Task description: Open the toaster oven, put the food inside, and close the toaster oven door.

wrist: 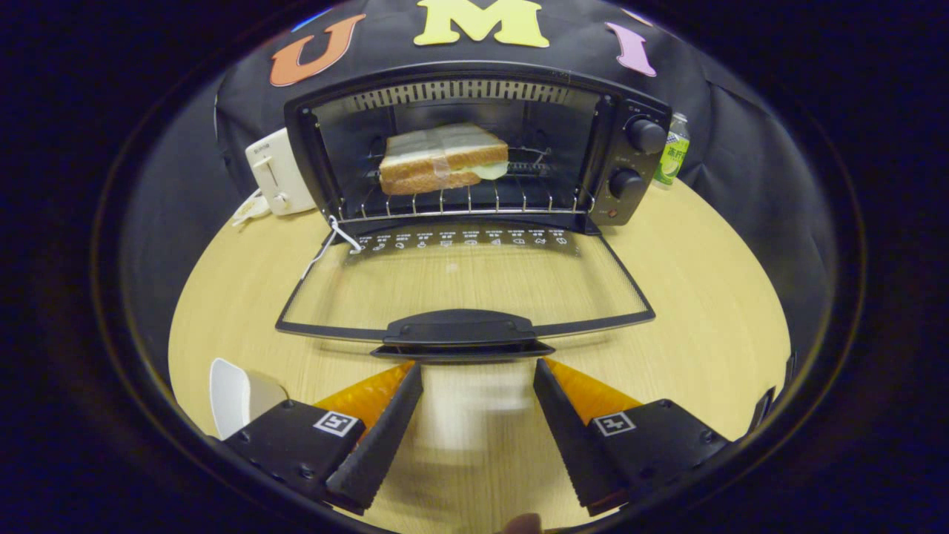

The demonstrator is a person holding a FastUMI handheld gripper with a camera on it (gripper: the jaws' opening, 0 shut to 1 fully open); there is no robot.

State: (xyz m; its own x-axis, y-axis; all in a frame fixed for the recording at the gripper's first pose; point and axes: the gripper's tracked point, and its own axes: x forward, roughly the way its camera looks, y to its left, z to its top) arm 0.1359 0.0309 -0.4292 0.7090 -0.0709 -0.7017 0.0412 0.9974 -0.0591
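**Sandwich in oven, door down, gripper empty**

Hovering low over round pale wood-grain table (704, 297), gripper (478, 367) spread wide, fingers gripping nothing, bare tabletop showing between them. Fingertips sitting just short of black moulded door handle (460, 328), not touching as far as visible.

Black toaster oven with two round knobs (474, 148) standing beyond fingers, facing camera. Glass door with black frame (463, 285) lying fully dropped, flat toward gripper, table grain showing through pane. White string (334, 241) trailing from left hinge corner.

Wrapped white-bread sandwich with pale filling (443, 157) resting inside oven cavity on wire rack (460, 199), left of centre, slightly angled.

White pop-up toaster (276, 176) sitting just left of oven, close against it. Green-labelled plastic bottle (673, 152) peeking out behind oven's right side. White curved object (233, 393) lying on table just beside left finger, identity unclear. Blurred pale patch between fingers, cannot tell what.
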